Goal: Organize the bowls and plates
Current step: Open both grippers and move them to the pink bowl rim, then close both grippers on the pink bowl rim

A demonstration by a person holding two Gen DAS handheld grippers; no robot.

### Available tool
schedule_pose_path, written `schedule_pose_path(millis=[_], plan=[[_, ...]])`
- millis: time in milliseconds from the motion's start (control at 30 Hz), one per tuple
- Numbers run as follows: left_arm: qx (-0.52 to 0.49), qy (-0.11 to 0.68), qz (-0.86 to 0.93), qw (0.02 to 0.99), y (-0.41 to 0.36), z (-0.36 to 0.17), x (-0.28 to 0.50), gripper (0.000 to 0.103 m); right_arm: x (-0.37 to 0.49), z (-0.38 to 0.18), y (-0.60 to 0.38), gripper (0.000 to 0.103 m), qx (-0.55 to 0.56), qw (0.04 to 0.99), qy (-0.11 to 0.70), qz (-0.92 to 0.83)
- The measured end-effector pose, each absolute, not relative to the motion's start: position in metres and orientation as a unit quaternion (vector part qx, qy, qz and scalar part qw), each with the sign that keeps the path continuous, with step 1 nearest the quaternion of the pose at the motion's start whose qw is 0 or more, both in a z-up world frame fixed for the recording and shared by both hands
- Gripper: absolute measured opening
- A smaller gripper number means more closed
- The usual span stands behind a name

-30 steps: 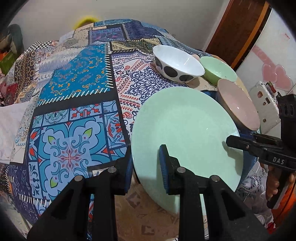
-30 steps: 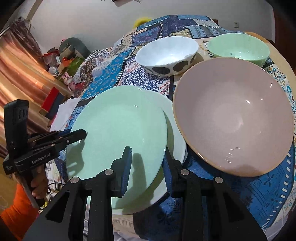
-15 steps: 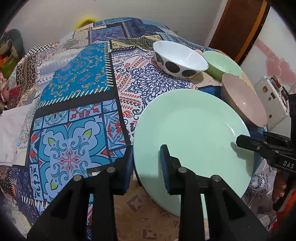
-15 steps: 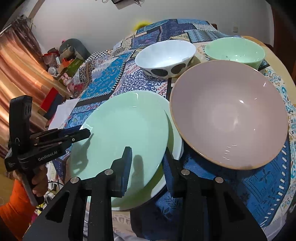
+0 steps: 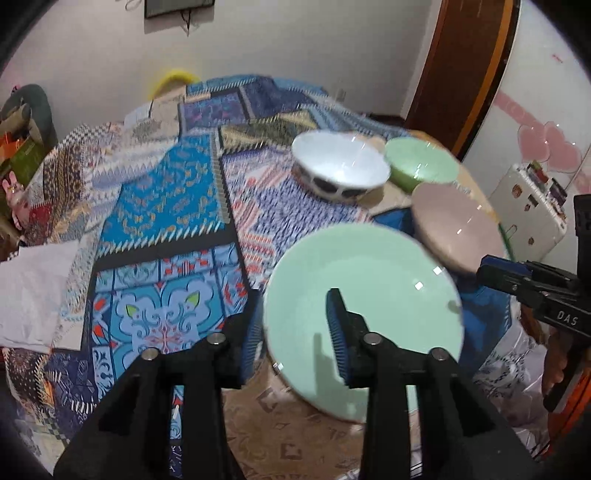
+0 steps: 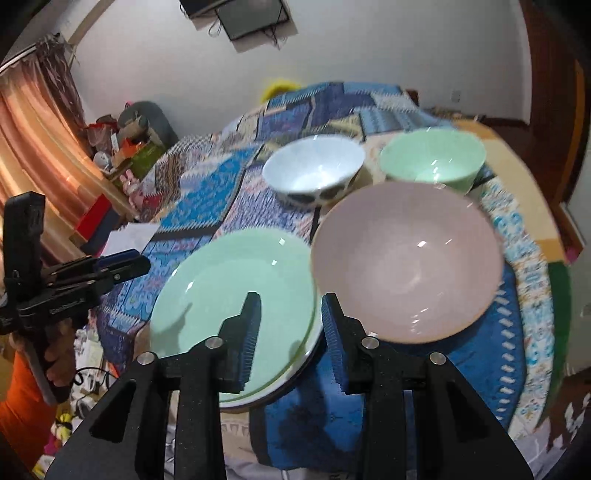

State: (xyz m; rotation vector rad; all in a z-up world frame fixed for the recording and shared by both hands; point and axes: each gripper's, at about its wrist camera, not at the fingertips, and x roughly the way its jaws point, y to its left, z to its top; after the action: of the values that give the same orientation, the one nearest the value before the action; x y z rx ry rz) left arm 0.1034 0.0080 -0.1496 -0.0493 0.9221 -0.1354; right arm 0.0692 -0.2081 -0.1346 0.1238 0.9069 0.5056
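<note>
Left wrist view. Left gripper (image 5: 295, 325): jaws opening, now clearly wider than 1 second ago; the near rim of the mint-green plate (image 5: 369, 295) sits between the pads, with a gap at the left pad, so no pinch shows. The camera has lifted and tilted up: the plate looks smaller and lower in the picture than before, and more wall and a dark wall-mounted frame (image 5: 179, 7) have come into sight. The plate lies flat at the near edge of the patchwork tablecloth (image 5: 162, 206). Pink bowl (image 5: 454, 229): just beyond the plate's right side. White bowl with dark spots (image 5: 340, 166) and small green bowl (image 5: 421, 162): side by side further back. All 3 bowls keep their earlier places. Right gripper (image 5: 491, 271): visible at the right edge, fingertips beside the plate's right rim rather than over it as before. Picture blurred.

Right wrist view. Right gripper (image 6: 290, 317): jaws at the same narrow gap as 1 second ago, the plate's near-right rim below the gap; contact cannot be told. The mint-green plate (image 6: 229, 280) rests on a white plate (image 6: 288, 376), whose edge shows beneath. Pink bowl (image 6: 406, 266): touching or just beside the plate. Left gripper (image 6: 125, 264): at the left, held by a hand (image 6: 55, 354), fingertips now short of the plate's rim.
</note>
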Motion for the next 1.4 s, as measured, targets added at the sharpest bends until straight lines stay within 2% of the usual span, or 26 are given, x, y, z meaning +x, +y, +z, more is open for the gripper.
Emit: schedule_pose_path(millis=[100,133,167,333,500,1000,1233,1367,1400], plan=[[-0.015,0.423,-0.073,0.903,-0.004,-0.137,0.103,0.052,0.070,-0.129,-0.216,0.034,0.057,0.877,0.421,0.226],[-0.013,0.416,-0.078,0.906,-0.010,-0.133,0.104,0.056,0.071,-0.128,-0.222,0.039,0.059,0.881,0.417,0.218],[-0.011,0.412,-0.083,0.907,-0.015,-0.131,0.105,0.057,0.071,-0.126,-0.224,0.044,0.062,0.883,0.415,0.212],[-0.004,0.413,-0.106,0.905,-0.040,-0.131,0.121,0.066,0.076,-0.127,-0.248,0.051,0.074,0.893,0.407,0.178],[-0.007,0.432,-0.123,0.893,-0.061,-0.140,0.147,0.070,0.078,-0.130,-0.273,0.060,0.086,0.902,0.399,0.141],[0.001,0.503,-0.140,0.853,-0.110,-0.194,0.223,0.070,0.100,-0.169,-0.302,0.061,0.139,0.887,0.424,0.116],[0.006,0.520,-0.161,0.839,-0.130,-0.210,0.237,0.057,0.104,-0.179,-0.307,0.060,0.168,0.878,0.433,0.121],[0.014,0.533,-0.171,0.829,-0.140,-0.218,0.242,0.046,0.105,-0.181,-0.306,0.053,0.168,0.878,0.432,0.122],[0.015,0.535,-0.172,0.827,-0.141,-0.220,0.244,0.043,0.104,-0.181,-0.306,0.049,0.167,0.878,0.432,0.123]])
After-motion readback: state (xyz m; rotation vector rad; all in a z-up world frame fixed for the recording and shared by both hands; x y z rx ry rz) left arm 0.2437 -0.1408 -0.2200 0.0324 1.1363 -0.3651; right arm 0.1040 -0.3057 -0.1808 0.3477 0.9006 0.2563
